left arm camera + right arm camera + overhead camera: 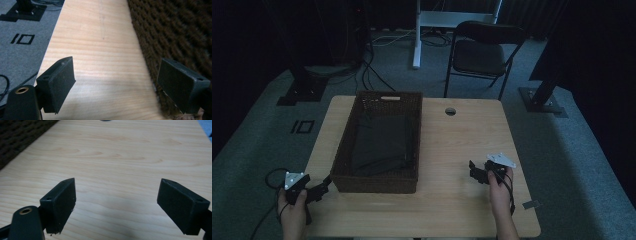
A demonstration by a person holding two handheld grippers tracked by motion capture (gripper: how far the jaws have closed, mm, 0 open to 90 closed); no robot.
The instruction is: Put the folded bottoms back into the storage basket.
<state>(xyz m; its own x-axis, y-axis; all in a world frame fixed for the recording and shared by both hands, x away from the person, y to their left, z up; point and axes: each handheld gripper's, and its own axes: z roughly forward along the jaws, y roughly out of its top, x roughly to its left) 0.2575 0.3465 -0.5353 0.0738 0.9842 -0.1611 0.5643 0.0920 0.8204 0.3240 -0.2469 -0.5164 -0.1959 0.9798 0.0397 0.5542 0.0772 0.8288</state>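
Note:
A dark brown wicker basket [343, 145] stands on the left half of the light wooden table [457, 150], with a dark folded cloth [382, 145] lying inside it. My left gripper [323, 189] is at the table's front left corner, beside the basket's near left corner, open with nothing between its jaws. In the left gripper view the left gripper [116, 86] hangs over bare wood with the basket wall [175, 30] to its right. My right gripper [476, 171] is over the table's right side, open and empty; the right gripper [117, 206] faces bare tabletop.
A round cable hole [450, 111] sits near the table's far edge. A black folding chair [479, 52] and a white desk leg [417, 35] stand behind the table. Black stand bases [302, 90] rest on the grey carpet at both sides.

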